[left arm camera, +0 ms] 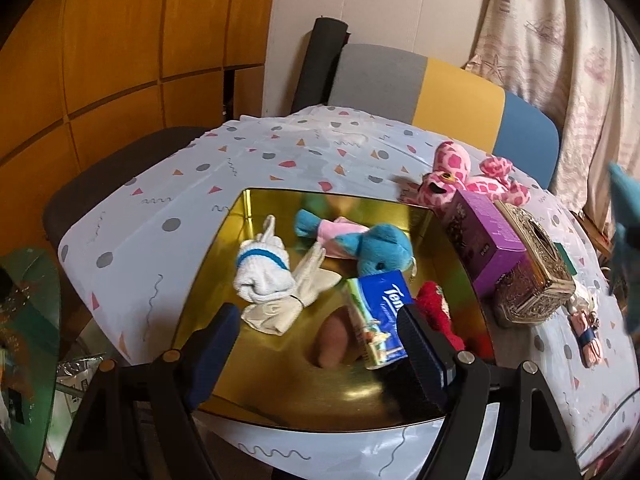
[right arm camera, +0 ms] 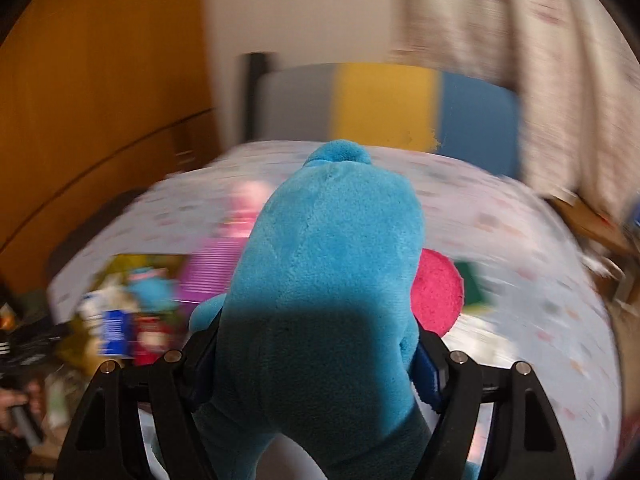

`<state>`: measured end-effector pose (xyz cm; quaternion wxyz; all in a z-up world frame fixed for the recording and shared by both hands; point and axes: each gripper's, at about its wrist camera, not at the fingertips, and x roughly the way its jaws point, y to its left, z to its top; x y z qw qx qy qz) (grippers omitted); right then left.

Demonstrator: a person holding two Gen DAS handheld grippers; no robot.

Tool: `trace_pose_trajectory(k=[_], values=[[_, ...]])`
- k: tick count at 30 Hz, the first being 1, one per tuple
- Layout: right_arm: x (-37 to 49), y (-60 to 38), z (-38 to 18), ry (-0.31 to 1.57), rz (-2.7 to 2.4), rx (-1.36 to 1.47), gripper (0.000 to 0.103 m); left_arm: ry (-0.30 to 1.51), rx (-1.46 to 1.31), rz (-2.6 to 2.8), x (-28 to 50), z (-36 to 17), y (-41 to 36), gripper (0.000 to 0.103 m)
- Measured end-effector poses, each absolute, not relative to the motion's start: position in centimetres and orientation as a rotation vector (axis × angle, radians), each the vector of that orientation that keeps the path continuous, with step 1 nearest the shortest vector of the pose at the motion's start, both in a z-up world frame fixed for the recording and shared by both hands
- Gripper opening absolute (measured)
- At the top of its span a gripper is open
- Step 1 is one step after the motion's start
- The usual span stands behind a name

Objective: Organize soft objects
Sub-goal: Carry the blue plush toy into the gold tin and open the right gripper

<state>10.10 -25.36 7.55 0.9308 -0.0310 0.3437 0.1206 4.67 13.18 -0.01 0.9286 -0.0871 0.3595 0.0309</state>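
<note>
Big and blue, the fuzzy plush toy [right arm camera: 328,280] fills the right wrist view, and the right gripper [right arm camera: 312,364] pinches it from both sides, up above the spotted tablecloth [right arm camera: 520,240]. Over at the left gripper [left arm camera: 320,344], the two fingers [left arm camera: 420,344] are spread wide apart with nothing between them, right above the gold tray [left arm camera: 256,208]. Inside that tray lie a white sock [left arm camera: 264,272], a blue and pink plush [left arm camera: 360,244] and a tissue pack [left arm camera: 380,316], while a pink spotted plush [left arm camera: 460,176] and a purple box [left arm camera: 484,236] sit on the cloth just beside it.

The blue tissue pack [left arm camera: 380,316] in the gold tray [left arm camera: 224,248] reads "Ten", the rest hidden.
</note>
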Motion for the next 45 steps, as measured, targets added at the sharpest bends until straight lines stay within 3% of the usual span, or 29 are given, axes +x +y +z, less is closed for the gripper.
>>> trace_pose_trajectory(k=[7, 13, 19, 24, 29, 31, 41, 45], values=[[13.6, -9.7, 4.8, 0.793, 0.536, -0.173, 0.079, 0.731, -0.207, 0.093, 4.4, 0.1, 15.4, 0.081], [18.2, -2.5, -2.7, 1.009, 0.540, -0.250, 0.079, 0.743, -0.247, 0.115, 4.5, -0.5, 17.2, 0.081], [21.7, -1.7, -7.6, 1.124, 0.582, 0.031, 0.087, 0.759, -0.282, 0.132, 4.6, -1.2, 18.6, 0.081], [22.1, -2.0, -7.9, 1.109, 0.598, 0.089, 0.093, 0.772, -0.296, 0.140, 4.7, -1.5, 19.1, 0.081], [20.4, -1.0, -5.8, 1.073, 0.619, -0.033, 0.096, 0.761, -0.286, 0.155, 4.6, -1.3, 19.1, 0.083], [19.7, -1.0, -4.9, 1.018, 0.595, -0.065, 0.103, 0.764, -0.282, 0.156, 4.6, -1.4, 18.9, 0.083], [15.9, -1.6, -1.0, 0.821, 0.515, -0.181, 0.103, 0.743, -0.258, 0.161, 3.9, -0.3, 18.3, 0.085], [12.8, -0.5, -2.6, 0.784, 0.517, -0.340, 0.102, 0.732, -0.249, 0.169, 3.6, 0.0, 18.0, 0.086]])
